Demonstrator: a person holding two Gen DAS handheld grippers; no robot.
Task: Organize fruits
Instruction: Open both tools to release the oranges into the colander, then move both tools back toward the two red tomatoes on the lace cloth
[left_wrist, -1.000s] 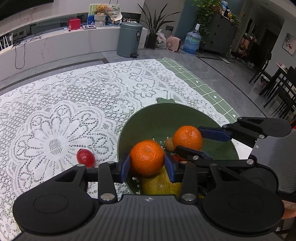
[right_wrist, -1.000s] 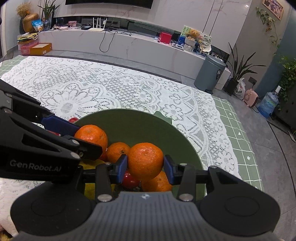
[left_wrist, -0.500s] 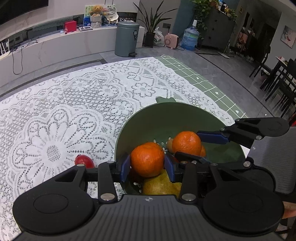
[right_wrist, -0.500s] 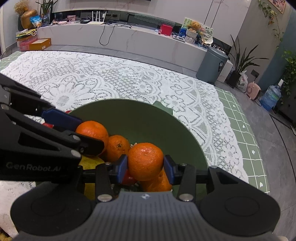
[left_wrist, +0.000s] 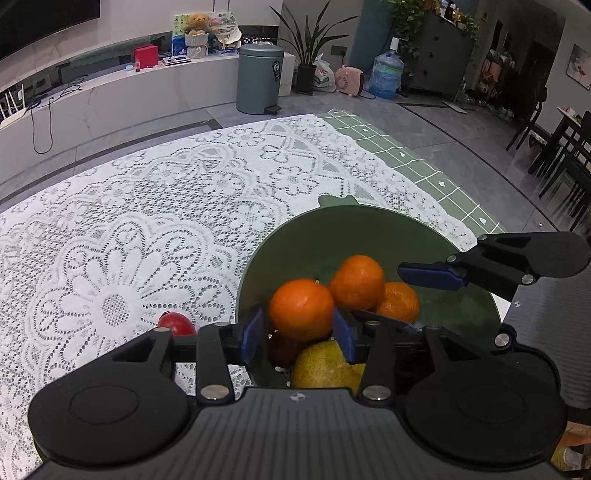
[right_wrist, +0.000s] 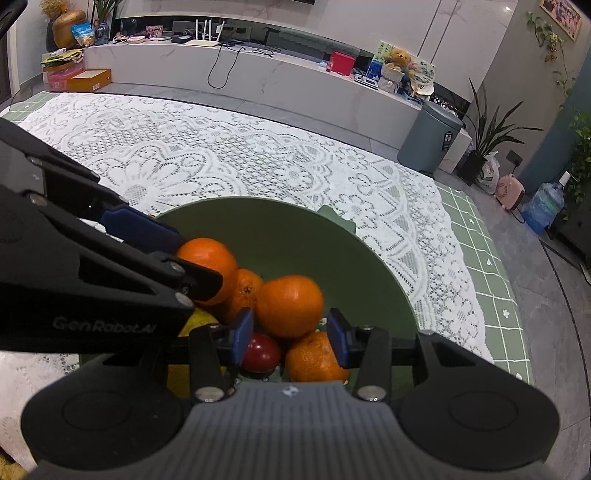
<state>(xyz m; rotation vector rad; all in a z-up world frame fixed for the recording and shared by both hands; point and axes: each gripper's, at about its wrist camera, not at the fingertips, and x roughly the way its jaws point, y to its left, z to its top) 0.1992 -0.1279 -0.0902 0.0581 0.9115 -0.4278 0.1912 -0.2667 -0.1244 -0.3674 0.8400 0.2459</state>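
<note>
Red fruit (left_wrist: 176, 323) lying on lace cloth (left_wrist: 147, 229) covering counter, just left of green bowl (left_wrist: 332, 229). Left gripper (left_wrist: 300, 328) crossing left part of right-wrist view, hiding bowl's near-left side. Bowl holding oranges, yellow pear (left_wrist: 325, 367), dark red fruit (right_wrist: 261, 350). "GenRobot.AI" showing on left gripper body. Left jaws standing slightly apart around orange (left_wrist: 301, 308) over bowl. Right gripper (right_wrist: 290, 332) jaws spread, second orange (right_wrist: 290, 305) sitting between them in bowl.
</note>
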